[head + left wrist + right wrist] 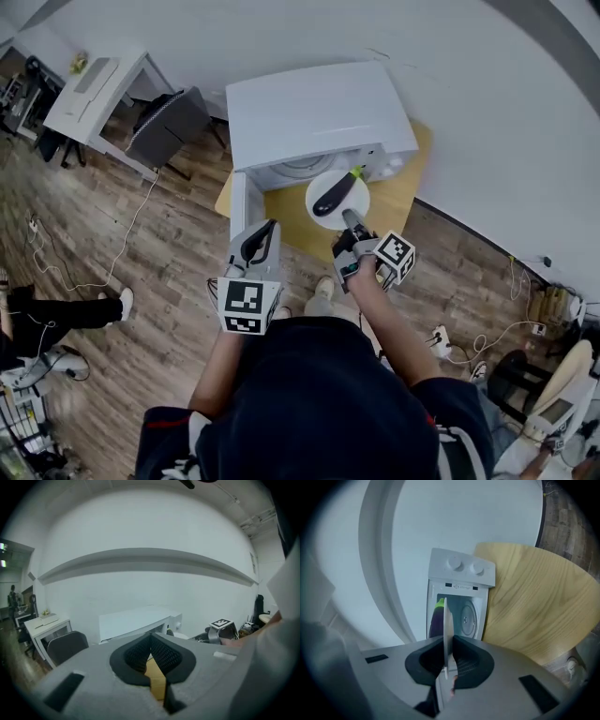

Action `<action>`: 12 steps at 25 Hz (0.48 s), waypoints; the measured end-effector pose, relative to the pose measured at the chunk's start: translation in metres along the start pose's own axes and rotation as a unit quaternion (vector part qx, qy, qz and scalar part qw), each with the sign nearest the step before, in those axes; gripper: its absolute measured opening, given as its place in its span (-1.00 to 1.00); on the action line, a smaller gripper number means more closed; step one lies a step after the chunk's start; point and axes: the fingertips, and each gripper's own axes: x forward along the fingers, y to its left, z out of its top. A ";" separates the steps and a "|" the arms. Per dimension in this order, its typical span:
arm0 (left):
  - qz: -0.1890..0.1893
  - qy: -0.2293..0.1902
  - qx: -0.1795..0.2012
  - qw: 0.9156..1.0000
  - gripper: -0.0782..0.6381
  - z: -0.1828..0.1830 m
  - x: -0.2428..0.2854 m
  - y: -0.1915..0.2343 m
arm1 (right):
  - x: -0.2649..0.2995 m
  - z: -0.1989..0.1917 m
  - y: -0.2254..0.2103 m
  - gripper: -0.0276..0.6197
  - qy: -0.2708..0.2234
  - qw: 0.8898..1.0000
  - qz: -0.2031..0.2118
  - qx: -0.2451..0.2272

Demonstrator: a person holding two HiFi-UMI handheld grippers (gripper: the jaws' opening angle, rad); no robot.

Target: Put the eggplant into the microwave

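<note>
Nearest to me, my left tool [258, 239] is pressed together with nothing in it. It hangs in front of the microwave's open door [240, 202] without touching it. My right tool [352, 225] is pinching the near rim of a white plate [359, 208], and its own view shows the rim edge-on between the pads. The eggplant [335, 192] lies loose on that plate, dark body toward me and green stem toward the oven. It is in front of the opening and not yet inside.

Beyond the plate the microwave [314, 112] stands on the wooden desk [403, 197] against a white wall, and the cavity [464, 616] shows straight ahead of the right tool.

I judge the step in hand to be carrying the plate in through the opening. To do it well, I should:
- keep the plate level, since nothing holds the eggplant on it and a tilt would roll it off;
- go in slowly and straight, with the far rim clear of the cavity's lip and the door;
- set the plate down flat and well inside before I let go, because I grip only one edge and the far side may sag;
- keep the left tool beside the door, clear of the plate's path.
</note>
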 end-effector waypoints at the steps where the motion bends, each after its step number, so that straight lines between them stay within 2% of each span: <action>1: 0.006 0.002 -0.003 1.000 -0.74 -0.001 0.002 0.000 | 0.004 0.001 -0.002 -0.83 0.008 1.000 0.000 -0.001; 6: 0.038 0.006 -0.029 0.999 -0.74 -0.006 0.009 0.000 | 0.017 0.003 -0.016 -0.83 0.050 0.999 -0.004 0.001; 12: 0.057 0.017 -0.038 0.998 -0.74 -0.015 0.015 -0.006 | 0.035 0.010 -0.029 -0.83 0.078 0.997 -0.009 -0.004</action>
